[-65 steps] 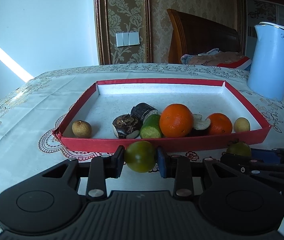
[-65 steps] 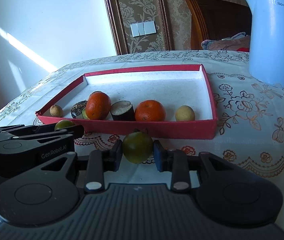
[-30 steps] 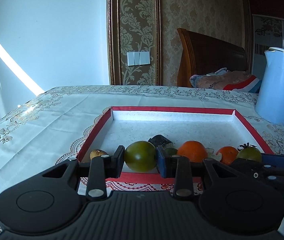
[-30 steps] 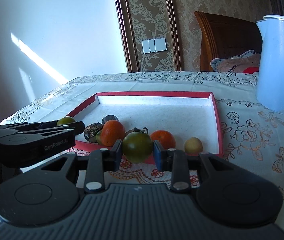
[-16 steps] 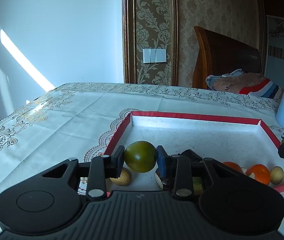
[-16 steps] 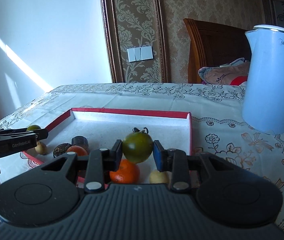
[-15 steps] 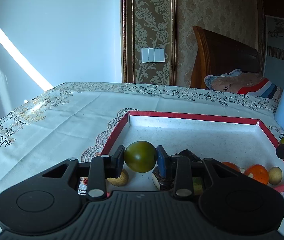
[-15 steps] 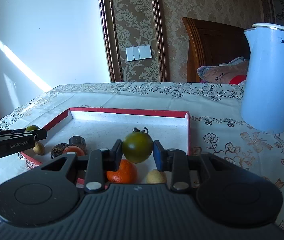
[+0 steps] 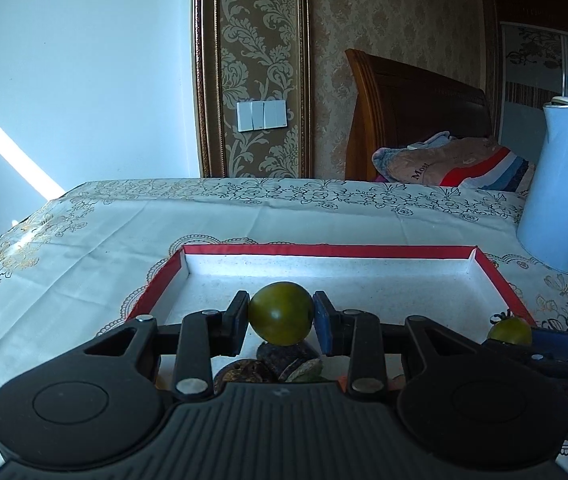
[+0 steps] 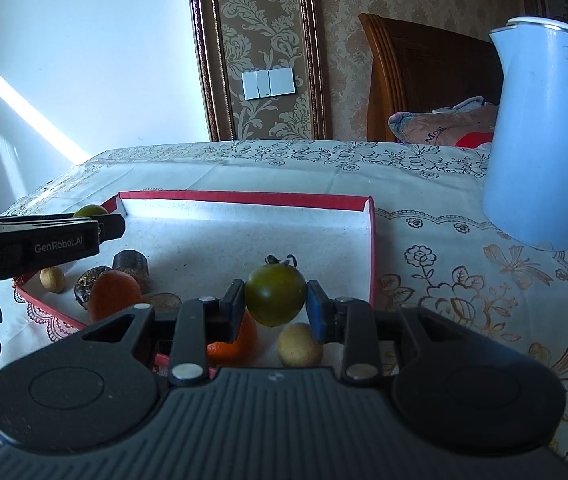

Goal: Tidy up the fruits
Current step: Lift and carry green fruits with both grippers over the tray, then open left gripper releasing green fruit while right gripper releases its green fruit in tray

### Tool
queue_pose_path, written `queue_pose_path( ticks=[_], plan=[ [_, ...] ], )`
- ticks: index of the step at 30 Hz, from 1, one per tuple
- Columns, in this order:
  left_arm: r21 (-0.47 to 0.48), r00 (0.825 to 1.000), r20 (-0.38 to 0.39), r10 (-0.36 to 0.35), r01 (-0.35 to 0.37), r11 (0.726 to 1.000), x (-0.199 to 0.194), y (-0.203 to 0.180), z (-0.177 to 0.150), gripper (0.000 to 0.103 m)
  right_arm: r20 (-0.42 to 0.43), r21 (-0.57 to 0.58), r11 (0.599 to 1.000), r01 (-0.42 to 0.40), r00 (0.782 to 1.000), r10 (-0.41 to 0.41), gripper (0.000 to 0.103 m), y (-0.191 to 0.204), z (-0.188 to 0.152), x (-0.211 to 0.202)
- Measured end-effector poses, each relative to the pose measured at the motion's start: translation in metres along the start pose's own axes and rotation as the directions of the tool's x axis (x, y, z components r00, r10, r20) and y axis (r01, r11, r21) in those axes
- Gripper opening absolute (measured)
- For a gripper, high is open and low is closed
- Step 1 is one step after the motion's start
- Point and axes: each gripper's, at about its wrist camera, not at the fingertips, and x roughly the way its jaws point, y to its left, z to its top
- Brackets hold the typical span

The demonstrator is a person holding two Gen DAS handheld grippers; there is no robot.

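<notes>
My left gripper [image 9: 281, 320] is shut on a green tomato [image 9: 281, 313] and hangs over the near part of the red-rimmed tray [image 9: 323, 251]. Dark round fruits [image 9: 280, 364] lie just below it in the tray. My right gripper [image 10: 275, 300] is shut on a second green tomato [image 10: 275, 294] with a stem, above the tray's [image 10: 371, 248] near right part. Under it lie an orange [image 10: 236, 340] and a small yellow fruit [image 10: 297, 345]. The left gripper [image 10: 36, 240] also shows at the left of the right wrist view, and the right gripper's tomato [image 9: 509, 330] at the right of the left wrist view.
A light blue kettle [image 10: 543, 140] stands on the patterned tablecloth [image 10: 463, 280] right of the tray. More fruit sits at the tray's near left: another orange [image 10: 114, 292], dark pieces [image 10: 132, 266] and a small brown one [image 10: 52, 279]. A wooden chair [image 9: 415, 108] with folded cloth stands behind the table.
Both grippers have moved forward over the tray, each still clamped on its green tomato. The tray now lies closer and lower in both views.
</notes>
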Motion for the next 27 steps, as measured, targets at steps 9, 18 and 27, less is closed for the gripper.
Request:
queue_pose_path(
  ticks=[9,18,27],
  plan=[
    [0.014,0.998,-0.029,-0.058,0.059,0.998,0.017,-0.034,0.005,0.034,-0.022,0.029,0.999,-0.020,1.000,0.021,0.031,-0.005,-0.003,0.004],
    [0.022,0.997,-0.076,-0.028,0.030,0.999,0.039,-0.045,-0.008,0.033,-0.021,0.053,0.998,-0.032,0.999,0.034,0.031,-0.008,-0.004,0.006],
    [-0.018,0.994,-0.101,-0.043,0.041,0.999,0.041,-0.040,-0.011,0.034,-0.006,0.059,0.998,-0.017,1.000,0.018,0.031,-0.008,-0.006,0.006]
  ],
)
